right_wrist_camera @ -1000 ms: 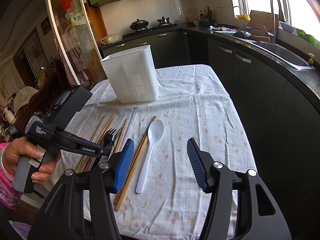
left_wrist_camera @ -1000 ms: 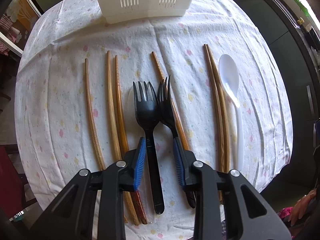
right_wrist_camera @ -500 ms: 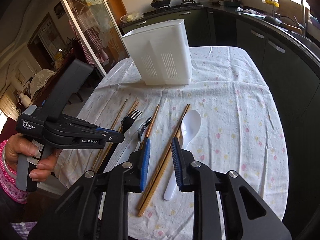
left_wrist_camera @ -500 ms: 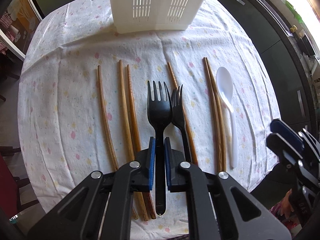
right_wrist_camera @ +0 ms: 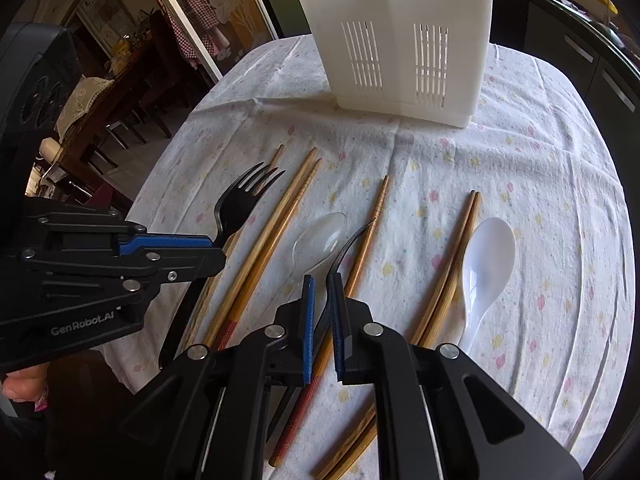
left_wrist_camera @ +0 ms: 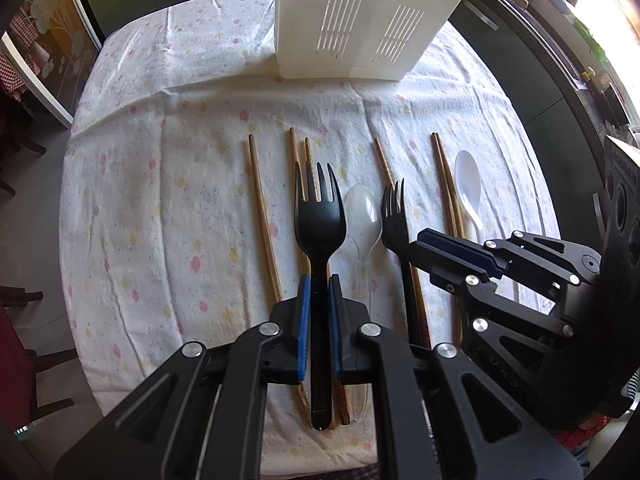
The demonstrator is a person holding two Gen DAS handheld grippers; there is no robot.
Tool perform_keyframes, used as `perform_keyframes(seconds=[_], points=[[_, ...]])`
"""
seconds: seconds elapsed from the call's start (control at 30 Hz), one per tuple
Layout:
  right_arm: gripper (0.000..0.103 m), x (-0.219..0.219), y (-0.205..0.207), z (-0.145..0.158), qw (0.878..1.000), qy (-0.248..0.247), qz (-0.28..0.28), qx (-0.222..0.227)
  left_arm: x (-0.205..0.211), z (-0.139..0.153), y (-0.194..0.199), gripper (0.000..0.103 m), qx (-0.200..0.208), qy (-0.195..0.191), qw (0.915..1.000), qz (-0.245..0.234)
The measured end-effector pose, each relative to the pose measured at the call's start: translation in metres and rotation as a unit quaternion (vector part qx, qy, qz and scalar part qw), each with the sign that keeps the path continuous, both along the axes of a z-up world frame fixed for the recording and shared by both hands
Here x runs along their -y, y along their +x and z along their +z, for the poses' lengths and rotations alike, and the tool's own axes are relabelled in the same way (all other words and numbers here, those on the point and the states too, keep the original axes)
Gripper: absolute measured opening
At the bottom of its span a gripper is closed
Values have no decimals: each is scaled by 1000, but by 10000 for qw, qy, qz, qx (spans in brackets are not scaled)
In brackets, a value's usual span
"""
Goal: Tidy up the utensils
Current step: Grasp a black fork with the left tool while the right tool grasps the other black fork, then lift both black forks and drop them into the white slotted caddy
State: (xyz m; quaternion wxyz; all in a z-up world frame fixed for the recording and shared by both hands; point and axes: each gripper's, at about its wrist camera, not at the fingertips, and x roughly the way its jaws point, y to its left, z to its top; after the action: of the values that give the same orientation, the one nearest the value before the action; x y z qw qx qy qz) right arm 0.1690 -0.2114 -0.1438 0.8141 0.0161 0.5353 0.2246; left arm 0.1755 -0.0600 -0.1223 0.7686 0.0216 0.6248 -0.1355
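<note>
A table draped in a wrinkled white cloth (left_wrist_camera: 160,168) sprinkled with small pastel dots carries a row of utensils, with a tall white plastic utensil holder (left_wrist_camera: 360,20) pierced by slotted vents standing at the cloth's far edge. Seen from the left wrist, the left gripper (left_wrist_camera: 318,308), black with ribbed blue pads, is clamped on the handle of a matte black plastic fork (left_wrist_camera: 320,224), whose broad four-tined head faces the holder, lifted above the cloth. This view shows both forks face on; from the right wrist the same fork (right_wrist_camera: 236,200) appears from the side, curved and raised clear of the cloth, a detail the left view flattens. The right gripper (right_wrist_camera: 322,304) is pressed together on the thin neck of a second black plastic fork (right_wrist_camera: 352,240), seen edge-on as a dark sliver; in the left view its tines (left_wrist_camera: 394,208) are plainly visible instead. Between the forks lies a clear, glossy plastic spoon (right_wrist_camera: 320,236) on the cloth. Slender wooden chopsticks (left_wrist_camera: 262,216) with visible grain lie in parallel lines, some with reddish patterned ends near the cloth's near edge. Toward the right edge rests a smooth, opaque white plastic spoon (right_wrist_camera: 486,256) beside a touching pair of chopsticks (right_wrist_camera: 452,276). Only the right view shows a hand (right_wrist_camera: 24,384) gripping the left tool's handle.
</note>
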Motion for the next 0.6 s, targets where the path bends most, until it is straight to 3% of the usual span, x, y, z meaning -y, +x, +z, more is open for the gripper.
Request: perform_keyframes(seconds=[0.37,0.47,0.5,0.6], points=[[13,-11,21,-13,9993,-271,-44,-267,-4,4,2,9,80,-63,9999,1],[12,-13,25,-19,9992,-215,-39,-325,-4,4,1,9,101,-62,9999,-3],[7,-13,25,-18,9994,-198,-62,-276,-4,5,1,9,114,-60,9999,-2],[5,-4,19,-4,9998,156,-81,-103,-6,11,1,9,158,-90,9998,-13]])
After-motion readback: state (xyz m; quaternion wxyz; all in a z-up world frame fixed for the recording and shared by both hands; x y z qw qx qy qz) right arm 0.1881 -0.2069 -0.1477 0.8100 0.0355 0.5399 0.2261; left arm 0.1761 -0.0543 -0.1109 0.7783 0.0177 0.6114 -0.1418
